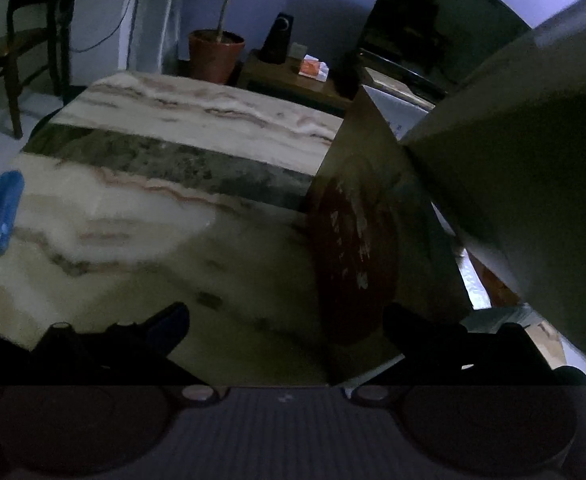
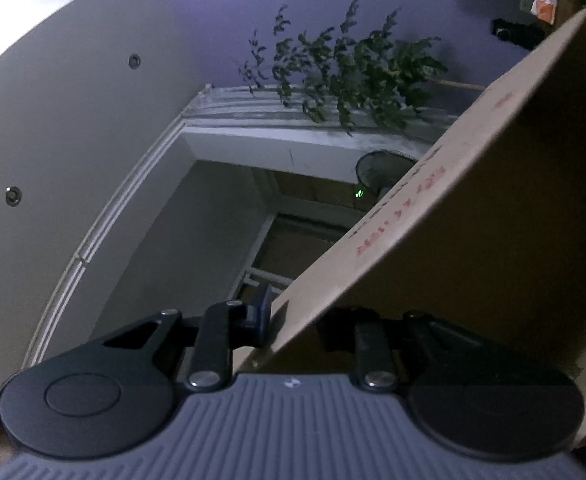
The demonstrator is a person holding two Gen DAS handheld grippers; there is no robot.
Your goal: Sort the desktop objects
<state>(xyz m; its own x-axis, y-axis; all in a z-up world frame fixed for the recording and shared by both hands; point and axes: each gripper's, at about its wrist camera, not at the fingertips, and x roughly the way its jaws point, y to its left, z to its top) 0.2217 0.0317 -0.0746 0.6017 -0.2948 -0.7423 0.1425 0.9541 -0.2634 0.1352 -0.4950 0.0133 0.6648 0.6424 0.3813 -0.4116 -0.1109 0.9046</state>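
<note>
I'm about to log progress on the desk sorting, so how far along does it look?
Done: nothing shows as sorted. In hand: the right gripper is shut on a cardboard box flap, tilting it up; the left gripper is open over the marble table. Left: the blue case at the table's edge.

Ahead and left of the left gripper (image 1: 285, 328) the marbled tabletop (image 1: 141, 216) lies open; only a blue case (image 1: 1, 212) sits far left. A cardboard box (image 1: 377, 216) blocks its right.
</note>
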